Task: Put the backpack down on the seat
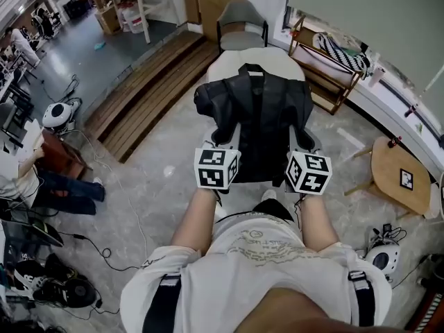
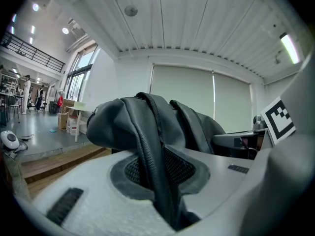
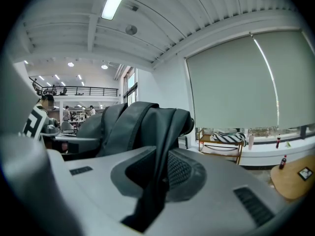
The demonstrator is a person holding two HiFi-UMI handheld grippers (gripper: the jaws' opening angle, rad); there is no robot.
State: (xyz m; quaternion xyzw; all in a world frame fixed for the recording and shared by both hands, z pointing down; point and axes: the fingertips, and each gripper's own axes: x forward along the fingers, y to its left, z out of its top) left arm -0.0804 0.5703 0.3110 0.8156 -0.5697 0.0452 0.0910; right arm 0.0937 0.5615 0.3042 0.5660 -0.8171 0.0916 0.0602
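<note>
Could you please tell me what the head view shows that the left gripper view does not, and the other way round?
Only the head view: the pale seat beyond the backpack, the grey chair, the round wooden table and the person's forearms.
Only the left gripper view: the left gripper with its jaws pressed on a black strap, plus the ceiling and the roller blinds.
Both: the backpack held up off the floor, and the right gripper with its marker cube.
</note>
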